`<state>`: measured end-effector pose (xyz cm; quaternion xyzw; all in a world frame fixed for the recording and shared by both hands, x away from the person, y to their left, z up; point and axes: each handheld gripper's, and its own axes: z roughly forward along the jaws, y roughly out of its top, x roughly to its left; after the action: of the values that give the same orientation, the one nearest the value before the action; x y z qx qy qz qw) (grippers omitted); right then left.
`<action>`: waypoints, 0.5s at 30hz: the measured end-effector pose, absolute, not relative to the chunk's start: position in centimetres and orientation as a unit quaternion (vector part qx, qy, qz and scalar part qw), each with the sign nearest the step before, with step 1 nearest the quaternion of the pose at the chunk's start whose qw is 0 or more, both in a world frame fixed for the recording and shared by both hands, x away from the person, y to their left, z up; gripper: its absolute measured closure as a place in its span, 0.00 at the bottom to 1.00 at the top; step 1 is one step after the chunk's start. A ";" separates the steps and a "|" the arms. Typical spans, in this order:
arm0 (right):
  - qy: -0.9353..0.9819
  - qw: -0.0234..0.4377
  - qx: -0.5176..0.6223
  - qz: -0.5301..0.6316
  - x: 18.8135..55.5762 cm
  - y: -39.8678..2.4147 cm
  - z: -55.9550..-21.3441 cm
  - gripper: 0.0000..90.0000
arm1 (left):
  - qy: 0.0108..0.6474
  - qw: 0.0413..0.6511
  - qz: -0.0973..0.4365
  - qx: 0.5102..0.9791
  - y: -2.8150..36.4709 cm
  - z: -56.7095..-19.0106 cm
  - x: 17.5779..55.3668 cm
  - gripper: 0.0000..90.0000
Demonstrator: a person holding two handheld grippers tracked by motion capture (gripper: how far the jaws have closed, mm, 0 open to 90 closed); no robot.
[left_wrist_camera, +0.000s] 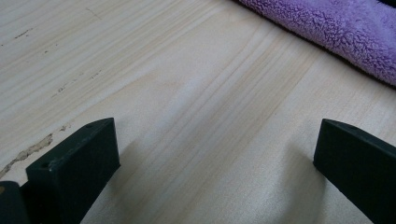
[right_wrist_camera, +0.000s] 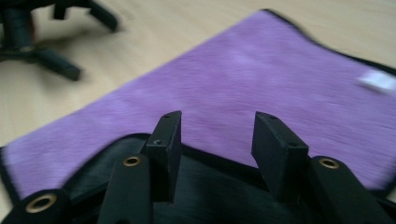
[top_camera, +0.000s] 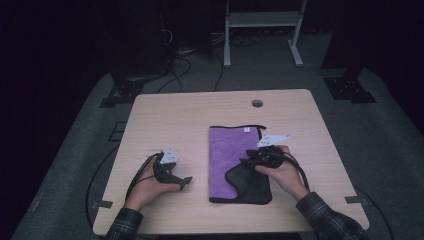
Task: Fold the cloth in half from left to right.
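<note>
Purple towel (top_camera: 234, 157), one only, lies flat on the tabletop (top_camera: 165, 115), right of centre, long side running away from me. Black binding edges it. The near right corner is folded up onto the purple pile, showing a dark underside (top_camera: 248, 182) as a rounded flap. One small white label (top_camera: 246, 130) sits near the far edge, close to the far right corner; in the right gripper view it is a white blur (right_wrist_camera: 379, 81) and no writing can be read on it in either view. No brand or lettering visible elsewhere.

My right gripper (top_camera: 248, 161) hangs over the right half of the towel, just above the folded flap. In its own view my right gripper (right_wrist_camera: 219, 135) has its jaws partly spread, nothing between them, pads clear of the cloth; the dark flap is directly beneath and the purple pile beyond.

My left gripper (top_camera: 186, 182) rests on bare wood left of the towel, apart from it. In its own view the jaws stand wide apart over pale wood grain, nothing between them, with the towel edge (left_wrist_camera: 336, 32) at the upper right.

Count: two grippers, one towel, one label, one round hole (top_camera: 257, 103) in the tabletop near its far edge.
</note>
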<state>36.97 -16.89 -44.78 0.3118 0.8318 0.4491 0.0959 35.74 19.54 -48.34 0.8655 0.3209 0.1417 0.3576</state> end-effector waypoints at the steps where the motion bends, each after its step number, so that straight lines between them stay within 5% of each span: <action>1: 0.835 0.089 0.305 0.449 36.7 -16.3 -44.9 0.57 | 0.321 0.358 0.142 0.865 19.5 -48.3 35.7 0.00; 15: 0.874 0.069 0.240 0.417 35.3 -11.8 -47.4 0.47 | 0.321 0.357 0.142 0.866 19.5 -48.3 35.7 0.00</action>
<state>35.30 -11.80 -47.40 0.2395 0.8740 0.4170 0.0694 35.74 19.55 -48.33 0.8656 0.3208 0.1421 0.3573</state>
